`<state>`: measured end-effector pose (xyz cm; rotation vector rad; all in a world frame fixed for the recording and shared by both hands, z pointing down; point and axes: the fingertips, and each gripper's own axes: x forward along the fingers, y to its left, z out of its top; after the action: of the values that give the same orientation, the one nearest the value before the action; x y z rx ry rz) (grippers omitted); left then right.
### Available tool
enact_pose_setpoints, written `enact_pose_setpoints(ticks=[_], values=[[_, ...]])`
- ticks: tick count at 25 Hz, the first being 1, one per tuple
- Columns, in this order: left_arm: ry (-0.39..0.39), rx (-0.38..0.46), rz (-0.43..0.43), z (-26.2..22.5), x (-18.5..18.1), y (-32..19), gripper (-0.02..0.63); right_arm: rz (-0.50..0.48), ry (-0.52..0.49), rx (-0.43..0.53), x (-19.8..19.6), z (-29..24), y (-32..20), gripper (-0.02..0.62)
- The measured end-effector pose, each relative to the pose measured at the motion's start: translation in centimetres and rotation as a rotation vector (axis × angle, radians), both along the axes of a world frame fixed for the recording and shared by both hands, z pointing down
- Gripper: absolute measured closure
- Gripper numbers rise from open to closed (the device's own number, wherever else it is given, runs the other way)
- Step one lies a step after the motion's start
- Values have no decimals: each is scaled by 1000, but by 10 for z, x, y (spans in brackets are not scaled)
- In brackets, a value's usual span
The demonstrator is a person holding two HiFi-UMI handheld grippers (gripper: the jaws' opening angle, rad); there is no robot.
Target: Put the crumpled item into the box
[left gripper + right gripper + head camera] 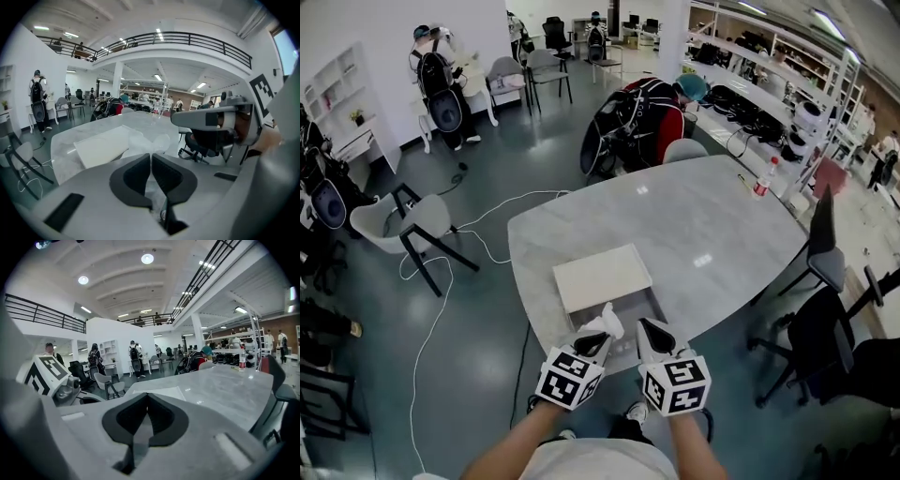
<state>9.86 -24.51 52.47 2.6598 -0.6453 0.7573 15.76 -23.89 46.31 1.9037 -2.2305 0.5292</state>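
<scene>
A white crumpled item [607,323] sticks out of my left gripper [602,337], which is shut on it at the table's near edge. In the left gripper view the crumpled item [149,142] bulges just past the closed jaws of the left gripper [151,157]. The box [649,306] lies right in front of both grippers, its flat white lid [602,276] slid off toward the far left. The lid [101,145] also shows ahead of the left jaws. My right gripper [649,330] is beside the left one, shut and empty; the right gripper [146,399] points across the table.
The grey marble table [703,216] carries a water bottle [761,178] at its far right. Black office chairs [825,328] stand at the right, a grey chair [684,150] and a seated person [661,108] at the far end. A white chair [403,220] and cables lie on the floor to the left.
</scene>
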Motion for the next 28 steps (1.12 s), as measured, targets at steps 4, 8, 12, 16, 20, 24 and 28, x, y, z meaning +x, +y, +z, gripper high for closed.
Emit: enact_pose_setpoints(ticks=[4,8,12,16,20,24,28], values=[[-70,6,-10,12,14,-6,588,-73,-21,-9,12,4,-18,591],[-144,7,-32,27,28,-16,588,-145,-33,-14,27,7,-31,591],[-212,33,-28,41,39,-24,588,-213,-30,-20,35,15,-38,591],[-274,33,-4,53,48,-29,588,-269,-19,-40,39,23,-45,591],[-319,20,22,66,54,-31,588,-310,-4,-62,40,31,-48,591],[-365,-1,47,82,58,-35,588,-339,5,-82,43,40,-51,591],[-401,-22,71,93,63,-33,587,-354,6,-96,46,45,-53,591]])
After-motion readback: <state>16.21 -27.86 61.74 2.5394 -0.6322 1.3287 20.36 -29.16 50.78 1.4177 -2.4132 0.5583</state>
